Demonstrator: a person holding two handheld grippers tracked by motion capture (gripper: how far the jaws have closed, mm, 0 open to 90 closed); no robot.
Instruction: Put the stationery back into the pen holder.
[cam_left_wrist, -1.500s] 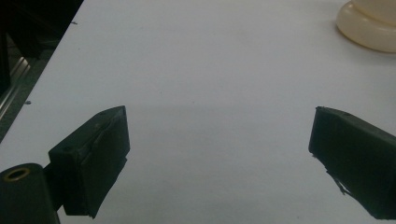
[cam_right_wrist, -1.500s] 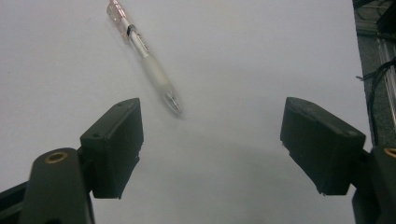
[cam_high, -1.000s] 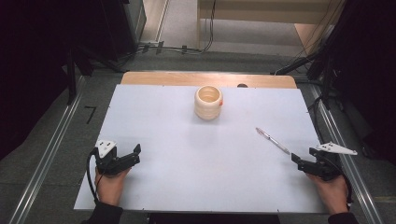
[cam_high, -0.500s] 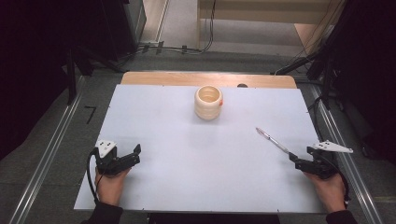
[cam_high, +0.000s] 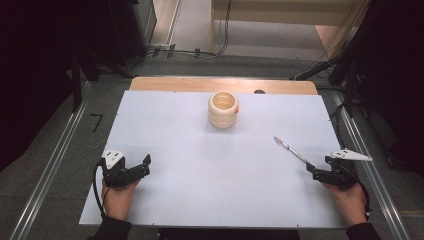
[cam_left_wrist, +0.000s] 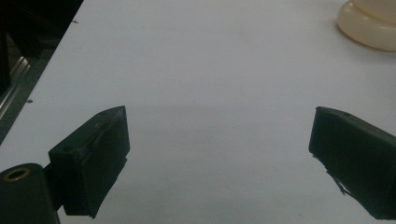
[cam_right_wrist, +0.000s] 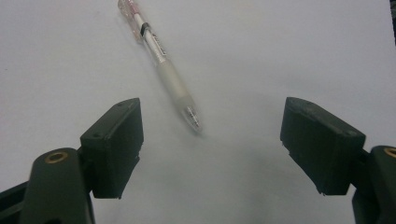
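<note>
Since 1 second ago, the right gripper (cam_high: 314, 169) has edged toward the pen (cam_high: 290, 149), at the right of the high view. Its jaws stand wide apart and empty, the pen's tip lying between them in the right gripper view (cam_right_wrist: 164, 70). At lower left, the left gripper (cam_high: 145, 166) rests on the table (cam_high: 200, 165), jaws equally wide, gripping nothing. Upper centre, the cup (cam_high: 223, 109) stands upright, well apart from both.

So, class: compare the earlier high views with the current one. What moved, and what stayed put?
The right gripper has crept forward toward the pen, jaws open, nothing gripped. The left gripper, also open, the pen and the cup stayed where they were.
</note>
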